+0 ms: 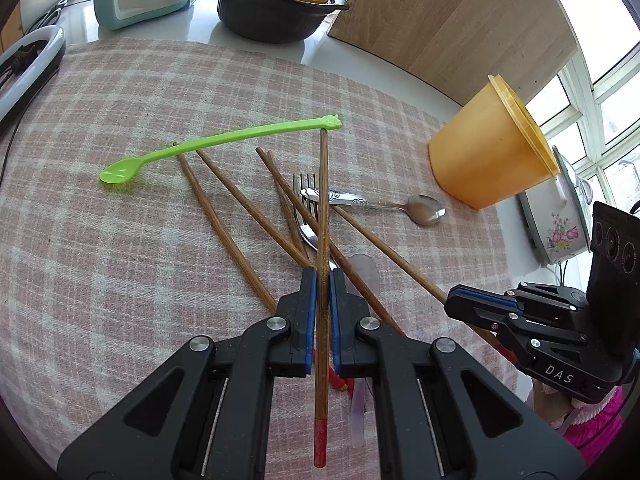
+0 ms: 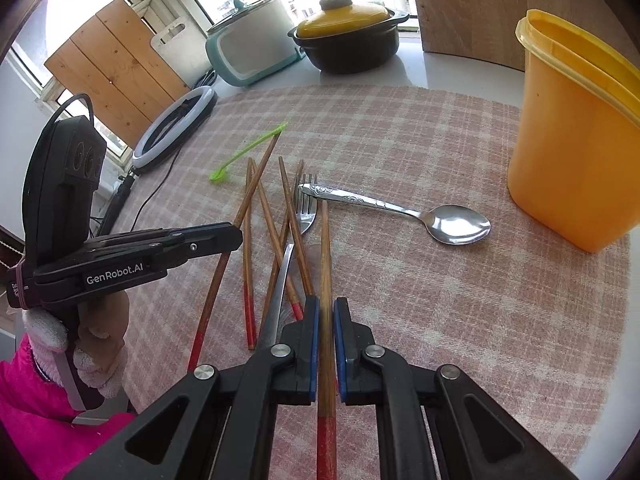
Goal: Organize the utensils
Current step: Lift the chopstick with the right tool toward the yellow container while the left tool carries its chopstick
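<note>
My left gripper (image 1: 322,273) is shut on a wooden chopstick (image 1: 323,200) with a red end, held above the pile. My right gripper (image 2: 326,304) is shut on another red-ended chopstick (image 2: 325,248). On the pink checked cloth lie several more chopsticks (image 2: 250,240), a metal fork (image 2: 304,208), a metal spoon (image 2: 456,224) and a green plastic spoon (image 1: 216,144). An orange cup (image 2: 576,152) stands at the right; it also shows in the left wrist view (image 1: 488,156). The left gripper shows from the side in the right wrist view (image 2: 236,236).
A black pot with a yellow lid (image 2: 348,36), a teal and white appliance (image 2: 252,48) and a wooden board (image 1: 452,24) stand at the back. A ring light (image 2: 172,128) lies at the cloth's left edge. A flowered white cooker (image 1: 560,224) stands beyond the cup.
</note>
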